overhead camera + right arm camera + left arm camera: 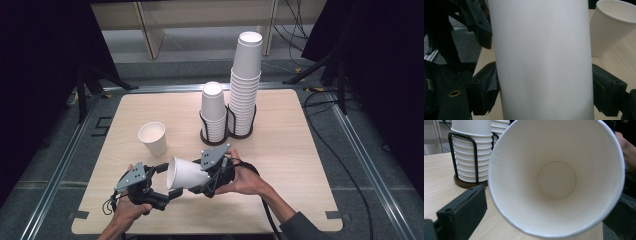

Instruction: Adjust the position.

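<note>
The right gripper (197, 187) is clamping the white paper cup (186, 174) across its wall, mouth facing the open left gripper (167, 192) just beside its rim — light, thin, probably crushable, so it is wanting a gentle hold low down.

Cup stacks (235, 100) behind, upright cup (153, 138) left

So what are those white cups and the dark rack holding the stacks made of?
The white tapered cup held sideways looks like matt paper: a side seam and a glued-in round base show inside it in the left gripper view. The black hooped rack looks like thin painted metal wire, and its round brown base seems to be wood, though coloured plastic is possible.
</note>
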`<state>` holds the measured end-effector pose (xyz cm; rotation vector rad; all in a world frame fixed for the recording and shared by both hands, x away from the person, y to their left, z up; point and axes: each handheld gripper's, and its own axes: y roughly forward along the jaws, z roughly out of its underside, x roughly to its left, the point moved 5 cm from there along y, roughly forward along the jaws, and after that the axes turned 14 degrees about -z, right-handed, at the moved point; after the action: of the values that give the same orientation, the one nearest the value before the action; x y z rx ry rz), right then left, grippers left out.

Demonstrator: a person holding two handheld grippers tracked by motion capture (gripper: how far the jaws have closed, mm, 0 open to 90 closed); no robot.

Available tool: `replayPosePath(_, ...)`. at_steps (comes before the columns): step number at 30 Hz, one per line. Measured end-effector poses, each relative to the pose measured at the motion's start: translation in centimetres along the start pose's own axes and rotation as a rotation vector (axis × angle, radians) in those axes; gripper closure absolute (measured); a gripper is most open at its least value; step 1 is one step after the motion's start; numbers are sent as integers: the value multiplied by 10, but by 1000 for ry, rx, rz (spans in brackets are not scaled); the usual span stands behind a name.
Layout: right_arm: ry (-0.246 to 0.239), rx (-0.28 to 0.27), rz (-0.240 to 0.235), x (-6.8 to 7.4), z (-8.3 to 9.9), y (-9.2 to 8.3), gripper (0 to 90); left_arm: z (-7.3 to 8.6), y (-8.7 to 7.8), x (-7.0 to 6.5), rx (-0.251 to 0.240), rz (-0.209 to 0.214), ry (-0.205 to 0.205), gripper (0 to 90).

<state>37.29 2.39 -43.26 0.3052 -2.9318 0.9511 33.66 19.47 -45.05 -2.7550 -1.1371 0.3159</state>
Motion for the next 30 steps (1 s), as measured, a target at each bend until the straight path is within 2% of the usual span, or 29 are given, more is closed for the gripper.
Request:
replayPosePath(4, -3, -13, -21, 1, 0, 5, 198, -3, 0, -4, -38, 18, -4, 22)
replayPosePath(7, 7, -22, -34, 2, 0, 8, 198, -4, -2, -3, -35, 9, 2, 26)
replayPosePath(10, -2, -35, -29, 0, 0, 8, 198, -6, -2, -4, -53, 17, -16, 32)
replayPosePath(11, 14, -39, -40, 2, 0, 8, 198, -6, -2, -4, -56, 16, -18, 33)
replayPosePath(16, 28, -38, -52, 1, 2, 11, 194, -8, -3, -5, -59, 21, 13, 65)
replayPosePath(17, 25, -33, -46, 1, 3, 11, 191, -8, -2, -5, -69, 27, 22, 69)
replayPosePath(19, 15, -10, -21, 1, 3, 12, 183, -7, -4, -5, -31, 6, 38, 75)
replayPosePath(22, 19, 37, 21, 0, 4, 14, 164, -7, -3, -4, -3, -15, 57, 82)
replayPosePath(23, 18, 50, 31, 0, 5, 15, 163, -7, -3, -4, 1, -19, 51, 83)
replayPosePath(24, 17, 66, 38, 1, 5, 16, 163, -6, -4, -4, 8, -20, 59, 83)
replayPosePath(26, 9, 88, 51, 0, 7, 17, 160, -6, -2, -4, -5, -12, 48, 84)
replayPosePath(28, 15, 97, 58, 0, 7, 18, 161, -6, -3, -3, 12, -18, 61, 84)
replayPosePath(30, 3, 97, 47, 0, 7, 19, 208, -6, -3, -3, 16, -19, 58, 83)
